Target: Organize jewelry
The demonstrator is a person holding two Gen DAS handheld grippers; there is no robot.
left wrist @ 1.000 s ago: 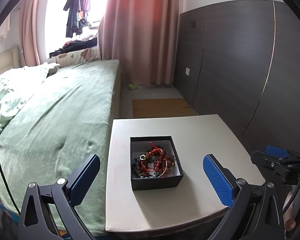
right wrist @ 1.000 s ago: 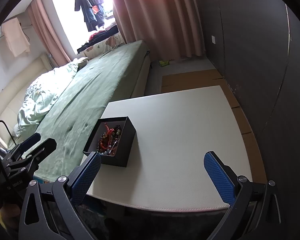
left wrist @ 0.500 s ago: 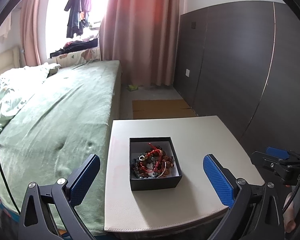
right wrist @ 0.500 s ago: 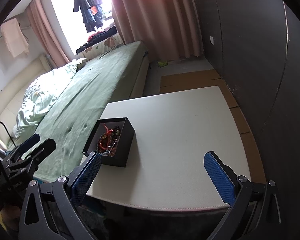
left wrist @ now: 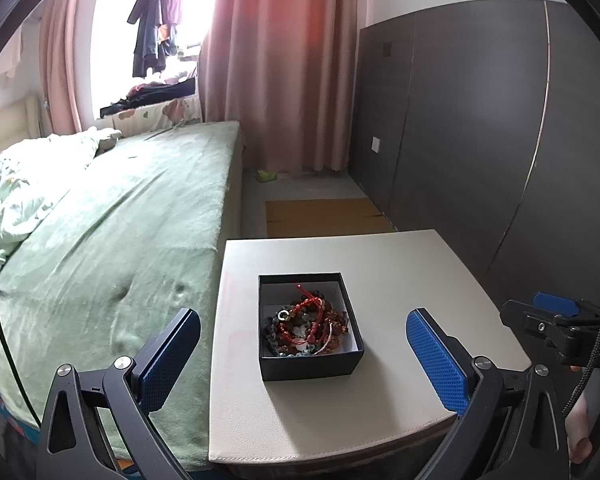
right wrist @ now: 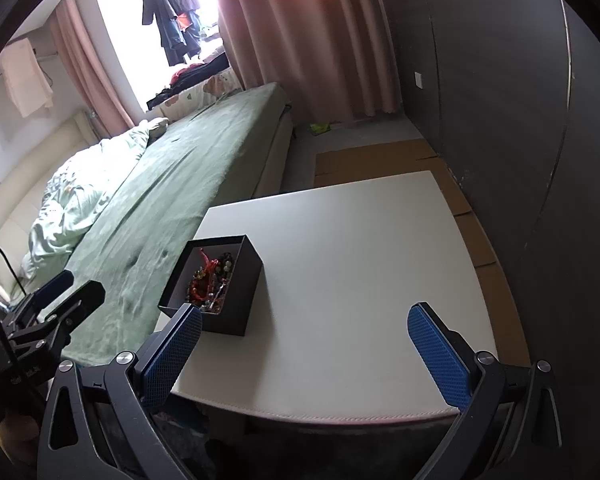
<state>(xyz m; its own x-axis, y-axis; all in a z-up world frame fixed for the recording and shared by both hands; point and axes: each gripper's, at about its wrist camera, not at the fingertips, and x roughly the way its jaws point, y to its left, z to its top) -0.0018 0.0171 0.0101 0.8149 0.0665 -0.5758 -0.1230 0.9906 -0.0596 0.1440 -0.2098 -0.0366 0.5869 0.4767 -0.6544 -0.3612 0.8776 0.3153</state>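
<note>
A small black box (left wrist: 312, 364) with a white lining stands on a beige table (left wrist: 384, 264). It holds a tangle of bead bracelets and red cords (left wrist: 308, 322). My left gripper (left wrist: 302, 354) is open and empty, held back from the table's near edge, with the box between its blue pads. My right gripper (right wrist: 304, 354) is open and empty over the table's near edge, to the right of the box (right wrist: 236, 304). The jewelry (right wrist: 210, 280) shows inside it. Each gripper shows at the edge of the other's view.
A bed with a green cover (left wrist: 112, 240) runs along the table's left side. A dark wardrobe wall (left wrist: 480, 140) stands on the right. Cardboard (left wrist: 324, 216) lies on the floor beyond the table. Pink curtains (left wrist: 280, 64) hang at the back.
Both views have shifted only slightly. The box and jewelry have not moved, and both grippers stay open.
</note>
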